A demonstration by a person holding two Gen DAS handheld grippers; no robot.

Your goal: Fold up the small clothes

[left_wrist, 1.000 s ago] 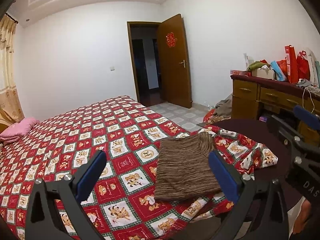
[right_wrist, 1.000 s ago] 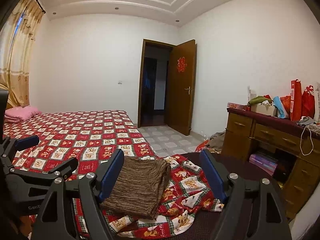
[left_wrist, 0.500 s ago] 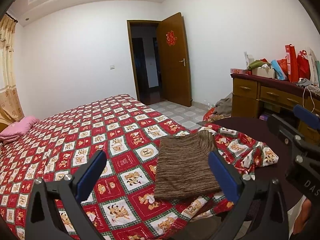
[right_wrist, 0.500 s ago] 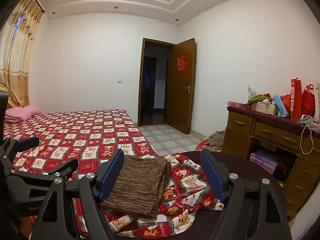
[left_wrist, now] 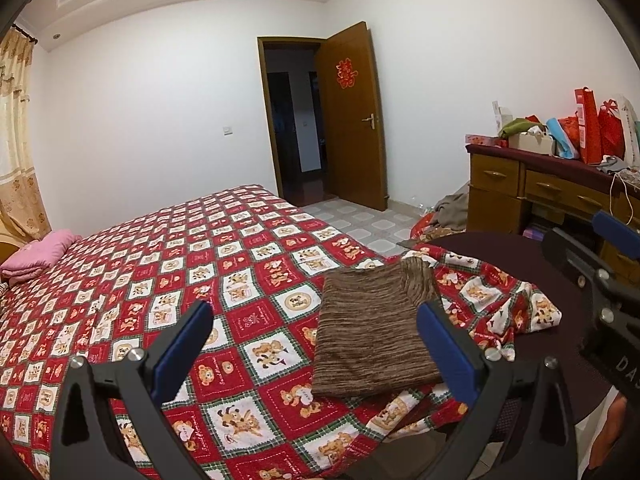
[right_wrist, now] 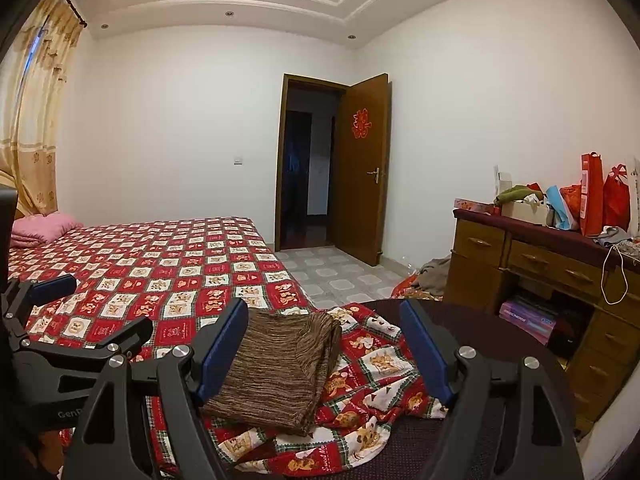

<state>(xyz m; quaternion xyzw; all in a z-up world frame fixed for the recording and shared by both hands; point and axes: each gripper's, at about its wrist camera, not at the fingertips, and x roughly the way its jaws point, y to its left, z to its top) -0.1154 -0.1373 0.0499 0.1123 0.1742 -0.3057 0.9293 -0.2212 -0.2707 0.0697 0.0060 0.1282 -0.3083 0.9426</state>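
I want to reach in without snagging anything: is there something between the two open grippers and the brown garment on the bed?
Nothing visible. The brown garment lies folded on the bedspread, with open air between it and the left gripper and right gripper.

Red double-happiness sign on the door (left_wrist: 347, 74) — "GenR…" on the left tongs (right_wrist: 40, 344).

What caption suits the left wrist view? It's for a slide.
Open left claw above a folded brown garment on the red patterned bedspread.
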